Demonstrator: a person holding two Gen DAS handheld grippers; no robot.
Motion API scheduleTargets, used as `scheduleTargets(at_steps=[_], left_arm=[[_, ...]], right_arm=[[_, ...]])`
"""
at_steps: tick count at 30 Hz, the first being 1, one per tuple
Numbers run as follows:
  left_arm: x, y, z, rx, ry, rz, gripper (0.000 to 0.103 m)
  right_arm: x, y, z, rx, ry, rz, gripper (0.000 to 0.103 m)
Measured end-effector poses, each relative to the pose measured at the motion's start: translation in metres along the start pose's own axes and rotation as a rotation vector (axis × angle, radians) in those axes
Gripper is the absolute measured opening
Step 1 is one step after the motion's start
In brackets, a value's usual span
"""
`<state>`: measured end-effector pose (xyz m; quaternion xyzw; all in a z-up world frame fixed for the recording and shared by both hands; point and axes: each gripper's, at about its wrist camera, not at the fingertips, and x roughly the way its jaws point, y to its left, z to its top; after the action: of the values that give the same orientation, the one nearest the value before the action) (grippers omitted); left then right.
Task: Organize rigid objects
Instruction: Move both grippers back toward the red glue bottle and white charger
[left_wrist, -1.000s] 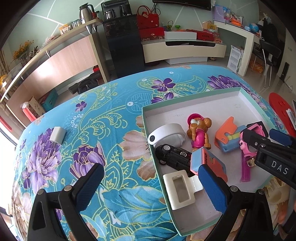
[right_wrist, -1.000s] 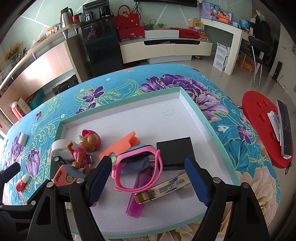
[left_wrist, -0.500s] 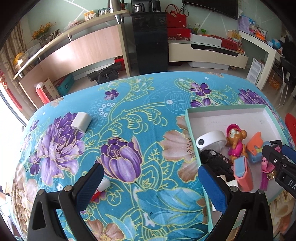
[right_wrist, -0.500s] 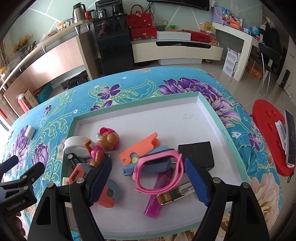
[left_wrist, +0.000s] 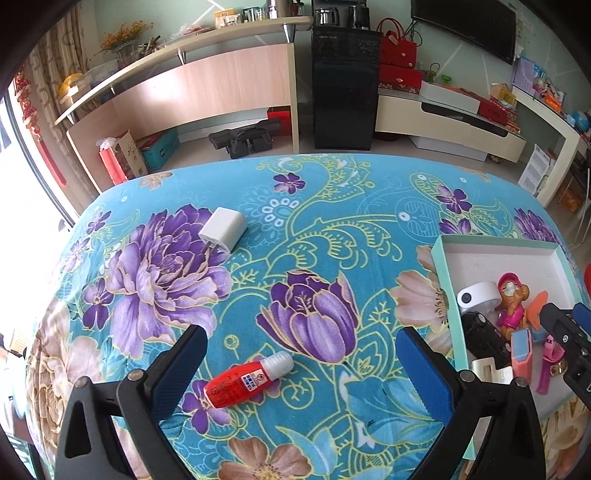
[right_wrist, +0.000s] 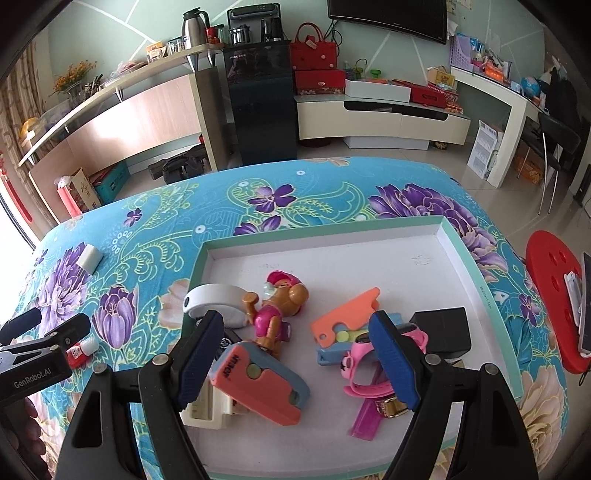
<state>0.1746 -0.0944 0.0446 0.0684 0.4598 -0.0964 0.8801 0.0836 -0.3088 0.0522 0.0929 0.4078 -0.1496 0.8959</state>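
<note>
Pickup step by the look of it; left claw (left_wrist: 299, 363) hangs spread and empty over the red bottle (left_wrist: 248, 379), lying on the table (left_wrist: 369, 229) between its jaws; next it needs lowering and squeezing; white charger (left_wrist: 222, 234) waits at 11 o'clock; box (right_wrist: 493, 295) at 3 is crowded; right claw (right_wrist: 297, 356) gapes empty above it.

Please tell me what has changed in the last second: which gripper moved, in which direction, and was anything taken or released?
The left gripper swung away from the shallow mint-edged cardboard box, out over the floral tablecloth, and now hangs open above the small red glue bottle with a white cap. The right gripper shifted slightly over the box, open. Nothing was taken or released. The toys in the box and the white charger cube stayed put.
</note>
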Motion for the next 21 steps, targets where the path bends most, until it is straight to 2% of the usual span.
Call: scheduleTargets(at_steps=[8, 13, 21], left_arm=[[0.000, 0.023, -0.004, -0.030, 0.012, 0.015, 0.103], [0.002, 0.043, -0.010, -0.059, 0.028, 0.061, 0.103], [0.007, 0.082, -0.023, -0.152, 0.057, 0.083, 0.103]], right_arm=[[0.005, 0.035, 0.000, -0.044, 0.002, 0.061, 0.082], [0.009, 0.055, -0.003, -0.074, 0.017, 0.102, 0.082], [0.017, 0.083, -0.006, -0.116, 0.034, 0.119, 0.082]])
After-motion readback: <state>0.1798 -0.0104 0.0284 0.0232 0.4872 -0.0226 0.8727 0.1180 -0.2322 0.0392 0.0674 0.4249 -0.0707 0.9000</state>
